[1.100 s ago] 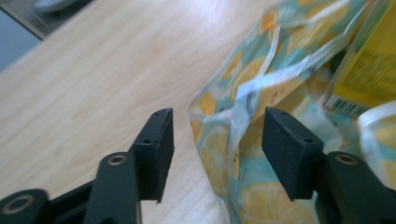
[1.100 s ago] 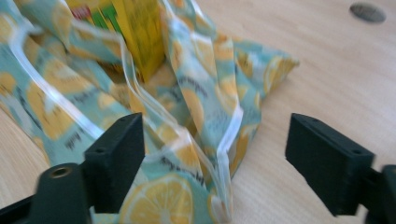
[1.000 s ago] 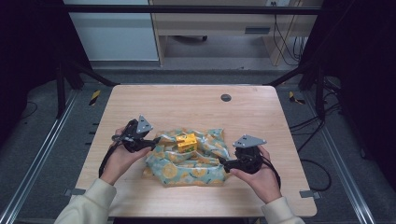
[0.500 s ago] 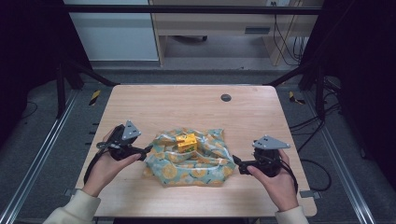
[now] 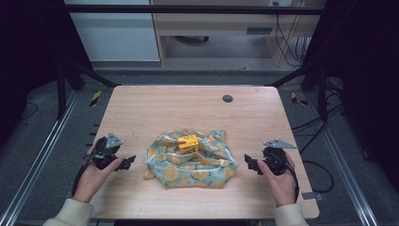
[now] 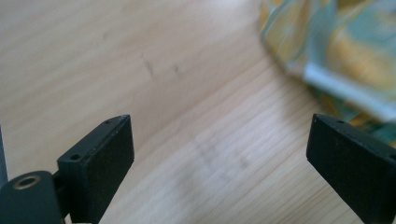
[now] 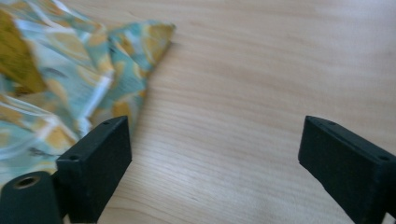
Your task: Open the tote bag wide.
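Both tongs backed off the cloth, nothing gripped.

Left tongs [image 5: 126,163] and right tongs [image 5: 249,164] have pulled outward since a second ago, when both were in at the cloth's edges. Now they sit on either side of it, near but not touching, jaws spread wide and empty in both gripper views. Cloth [image 5: 190,159] lies bunched at the middle of the worktop [image 5: 155,108], with the small yellow block [image 5: 188,144] on its rear part, partly nested in the folds. Read: a fold or wrap pass looks finished and released; block not fully covered, so probably another grab at a cloth corner [image 7: 161,32] next.
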`<state>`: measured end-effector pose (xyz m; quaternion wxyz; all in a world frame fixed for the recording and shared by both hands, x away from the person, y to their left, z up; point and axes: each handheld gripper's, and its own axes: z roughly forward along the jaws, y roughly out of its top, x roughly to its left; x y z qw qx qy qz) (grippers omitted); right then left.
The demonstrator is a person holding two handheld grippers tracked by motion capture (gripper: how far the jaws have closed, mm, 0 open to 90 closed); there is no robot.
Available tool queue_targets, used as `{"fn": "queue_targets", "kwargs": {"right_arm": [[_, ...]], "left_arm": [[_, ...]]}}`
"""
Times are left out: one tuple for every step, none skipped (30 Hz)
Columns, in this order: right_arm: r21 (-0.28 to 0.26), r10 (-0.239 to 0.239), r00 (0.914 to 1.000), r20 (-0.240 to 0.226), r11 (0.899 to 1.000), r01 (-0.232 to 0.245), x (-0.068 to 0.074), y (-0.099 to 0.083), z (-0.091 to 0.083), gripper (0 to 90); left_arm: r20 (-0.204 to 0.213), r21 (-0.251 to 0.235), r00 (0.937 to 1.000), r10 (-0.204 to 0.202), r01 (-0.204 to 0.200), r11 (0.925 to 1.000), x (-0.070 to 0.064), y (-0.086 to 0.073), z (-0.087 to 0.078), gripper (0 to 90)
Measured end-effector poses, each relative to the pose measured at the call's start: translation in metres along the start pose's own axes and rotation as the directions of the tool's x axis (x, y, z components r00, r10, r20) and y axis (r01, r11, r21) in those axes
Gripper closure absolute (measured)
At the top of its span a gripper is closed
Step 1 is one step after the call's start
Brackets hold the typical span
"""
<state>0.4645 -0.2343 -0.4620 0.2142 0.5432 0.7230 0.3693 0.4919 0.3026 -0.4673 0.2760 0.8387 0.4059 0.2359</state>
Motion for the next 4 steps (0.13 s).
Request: {"fn": "queue_targets", "kwargs": {"right_arm": [[0.010,0.013,0.9999,0.005,1.000,-0.013,-0.0014,-0.0028,0.0010,11.5],[0.009,0.019,0.9997,0.013,1.000,-0.019,-0.0027,-0.0049,0.0001,11.3],[0.003,0.025,0.9994,0.025,1.000,-0.026,-0.0038,-0.0071,-0.0018,11.3],[-0.003,0.027,0.9990,0.034,1.000,-0.027,-0.0054,-0.0098,-0.0037,11.6]], "left_arm": [[0.005,0.013,1.0000,0.005,-0.005,0.9999,0.0007,-0.0038,0.0015,7.3],[-0.002,0.020,1.0000,0.002,-0.002,0.9998,0.0015,-0.0064,0.0023,7.3],[-0.011,0.023,0.9999,-0.003,0.003,0.9997,0.0024,-0.0079,0.0020,7.2],[-0.014,0.015,0.9998,-0.013,0.013,0.9998,0.0028,-0.0088,0.0017,7.2]]}}
